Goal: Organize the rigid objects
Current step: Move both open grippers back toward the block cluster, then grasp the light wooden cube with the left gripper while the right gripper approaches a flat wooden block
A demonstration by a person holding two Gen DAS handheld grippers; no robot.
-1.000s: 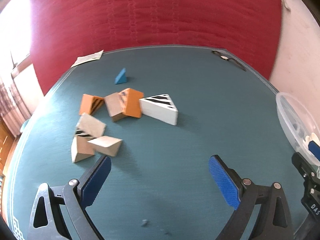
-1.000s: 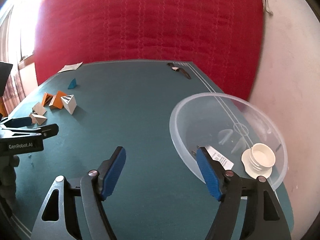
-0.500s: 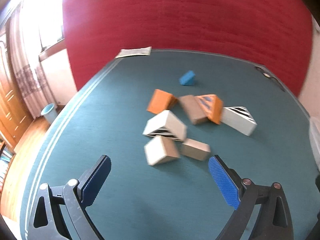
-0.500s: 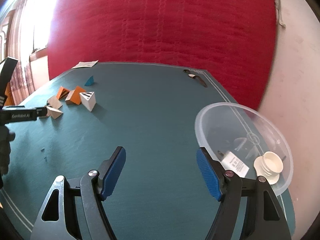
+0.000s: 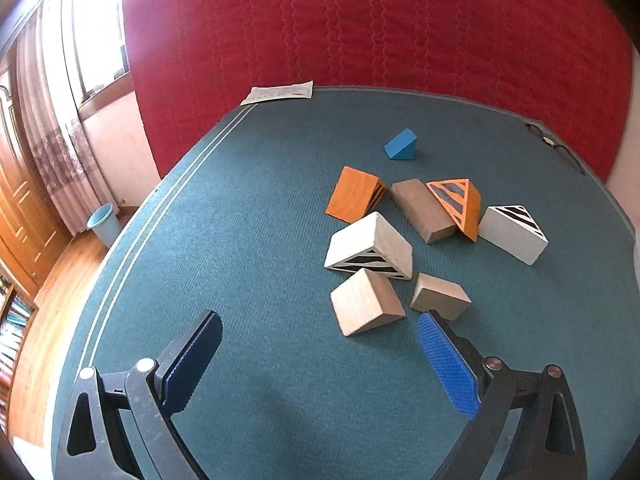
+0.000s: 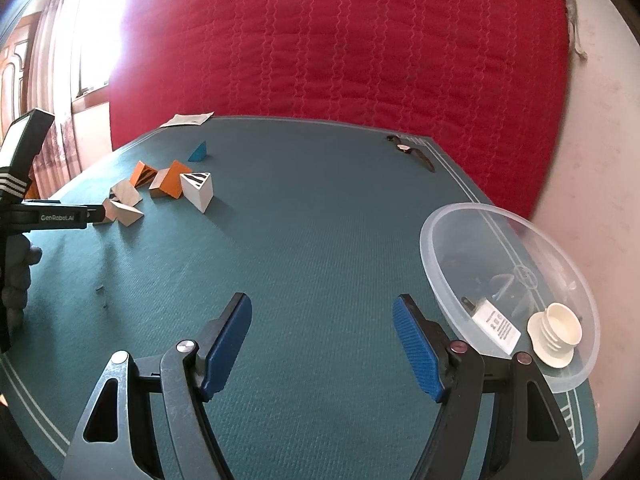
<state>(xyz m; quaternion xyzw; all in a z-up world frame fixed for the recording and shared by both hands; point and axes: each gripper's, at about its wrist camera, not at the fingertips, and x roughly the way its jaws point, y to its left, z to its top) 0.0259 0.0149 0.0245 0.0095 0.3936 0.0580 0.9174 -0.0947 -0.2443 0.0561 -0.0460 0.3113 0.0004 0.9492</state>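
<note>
Several wooden wedge blocks lie in a loose pile on the teal table: a plain wood block (image 5: 366, 306), a smaller plain one (image 5: 440, 296), a white zebra-striped block (image 5: 370, 248), an orange block (image 5: 354, 196), an orange-and-grey striped one (image 5: 460, 202), another white striped block (image 5: 514, 230), and a small blue wedge (image 5: 402, 145) farther back. My left gripper (image 5: 320, 352) stands open just short of the nearest plain blocks, with nothing between its fingers. My right gripper (image 6: 322, 340) hangs open over bare table, beside a clear plastic bowl (image 6: 452, 280). The pile (image 6: 160, 188) sits far left in the right wrist view.
The bowl holds a white charger plug (image 6: 494, 324) and a cream ribbed cap (image 6: 556, 330). A paper sheet (image 5: 280, 93) lies at the far table edge, a dark watch (image 6: 412, 152) at the far right corner. A red quilted backdrop stands behind; floor and a bin (image 5: 104, 224) lie off left.
My left gripper swung leftward across the table, so the block pile now lies ahead and right of its fingers. My right gripper shifted slightly, and the bowl moved right in its view.
</note>
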